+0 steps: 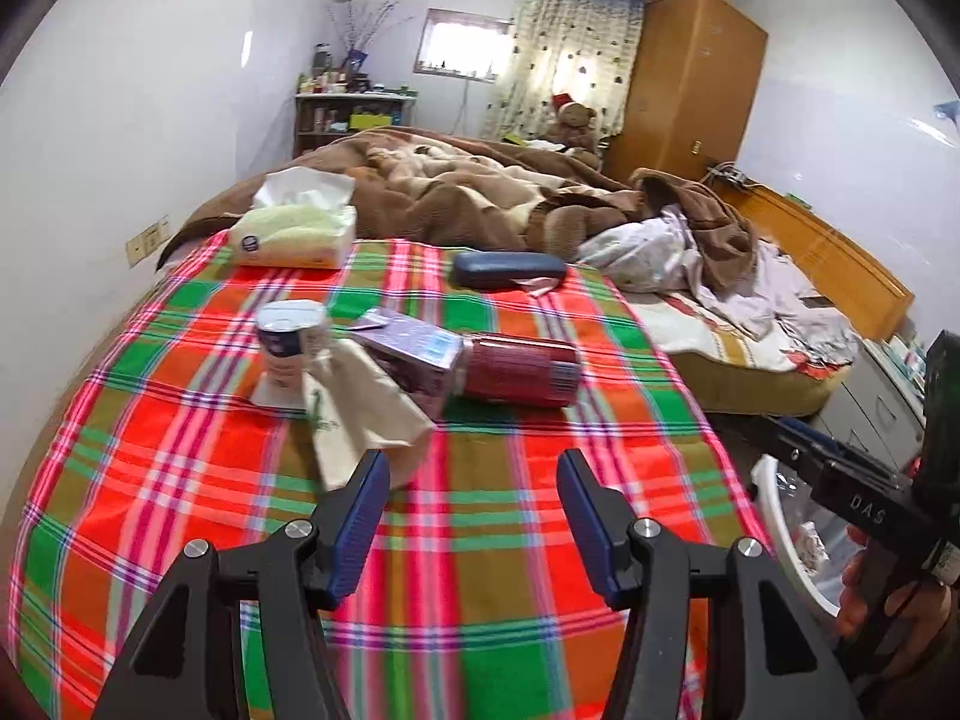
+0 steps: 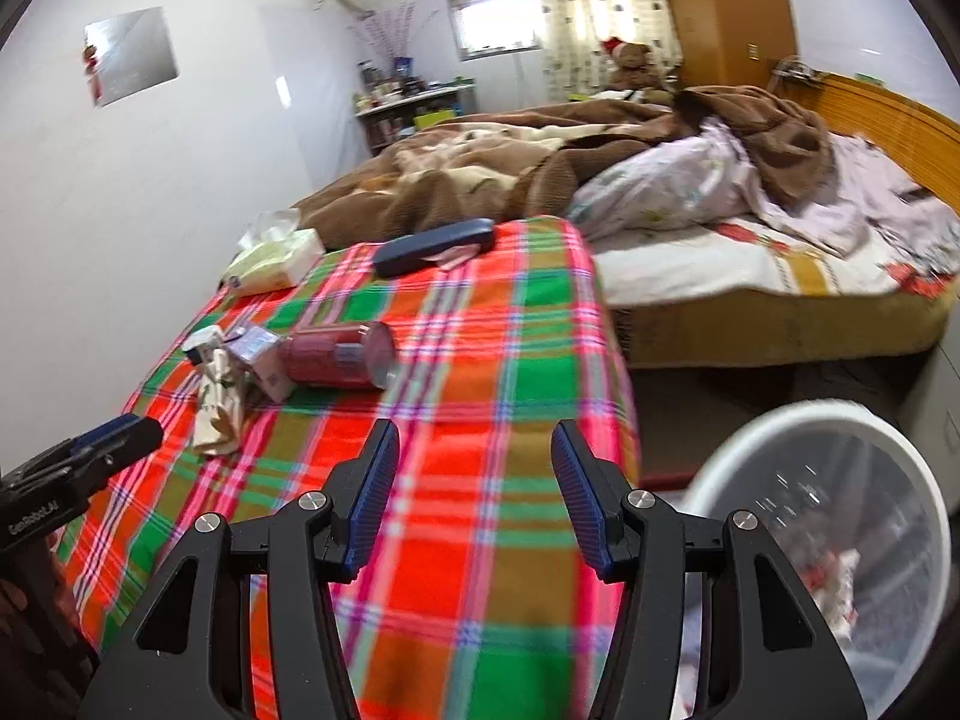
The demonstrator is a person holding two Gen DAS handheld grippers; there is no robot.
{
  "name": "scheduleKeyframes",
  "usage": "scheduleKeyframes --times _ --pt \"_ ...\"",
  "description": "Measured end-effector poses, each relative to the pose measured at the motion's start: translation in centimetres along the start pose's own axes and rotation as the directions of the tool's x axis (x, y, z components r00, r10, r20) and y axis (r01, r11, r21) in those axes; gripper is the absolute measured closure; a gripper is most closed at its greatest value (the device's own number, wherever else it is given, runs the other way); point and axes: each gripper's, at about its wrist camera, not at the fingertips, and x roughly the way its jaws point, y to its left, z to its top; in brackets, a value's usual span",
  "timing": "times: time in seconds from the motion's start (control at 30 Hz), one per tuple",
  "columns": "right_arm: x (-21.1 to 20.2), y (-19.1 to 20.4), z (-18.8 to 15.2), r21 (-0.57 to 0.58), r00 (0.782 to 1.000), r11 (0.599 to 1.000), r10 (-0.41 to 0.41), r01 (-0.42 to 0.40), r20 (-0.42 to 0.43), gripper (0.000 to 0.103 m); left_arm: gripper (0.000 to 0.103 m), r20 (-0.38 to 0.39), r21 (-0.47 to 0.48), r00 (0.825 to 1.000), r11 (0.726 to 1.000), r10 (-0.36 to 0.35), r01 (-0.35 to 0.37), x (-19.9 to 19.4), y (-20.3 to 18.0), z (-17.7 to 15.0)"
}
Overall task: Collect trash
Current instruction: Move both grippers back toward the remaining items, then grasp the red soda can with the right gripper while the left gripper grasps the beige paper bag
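We find the left hand-held gripper with its jaws spread wide and nothing between them, poised above the plaid cloth that covers the counter. The right hand-held gripper is likewise spread and empty, over the same cloth near its right edge. The trash lies in a cluster toward the left of the cloth: a crumpled beige paper bag nearest the left gripper, just ahead of its left finger; a white paper cup upright on a small white square behind it; a flattened purple carton touching the bag; and a red can on its side against the carton. Further back on the cloth we note a pack of tissues and a dark blue case, well apart from the cluster. A white bin with a clear liner stands on the floor off the right edge of the counter, just beside the right gripper; some crumpled material is already inside, though we cannot identify it. Beyond the counter is a bed with a rumpled brown blanket. A teddy bear sits by the patterned curtain, and a wooden wardrobe stands beside it.
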Motion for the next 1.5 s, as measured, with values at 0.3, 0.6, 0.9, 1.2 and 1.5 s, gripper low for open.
scheduleKeyframes --times 0.3,0.6,0.9,1.2,1.5 --pt "4.5 2.5 2.8 -0.091 0.996 0.992 0.089 -0.090 -0.025 0.049 0.045 -0.043 -0.048 0.999 0.998 0.031 -0.033 3.2 3.2 1.6" --pt "8.4 4.5 4.6 -0.178 0.982 0.967 0.174 -0.184 -0.070 0.048 0.045 -0.096 -0.049 0.992 0.995 0.082 -0.087 6.9 4.3 2.4" --pt "11.2 6.3 5.6 -0.282 0.950 0.909 0.269 -0.306 -0.161 0.047 0.042 -0.169 -0.084 0.982 0.992 0.082 -0.097 9.4 5.9 2.0" --pt "11.4 7.9 4.6 -0.369 0.922 0.852 0.291 -0.371 -0.254 0.043 0.042 -0.183 -0.116 0.982 0.991 0.040 -0.062 9.4 7.1 1.9" --pt "11.5 9.1 3.5 -0.425 0.927 0.839 0.222 -0.340 -0.304 0.036 0.042 -0.170 -0.151 0.985 0.988 0.012 -0.038 8.0 8.0 1.5"
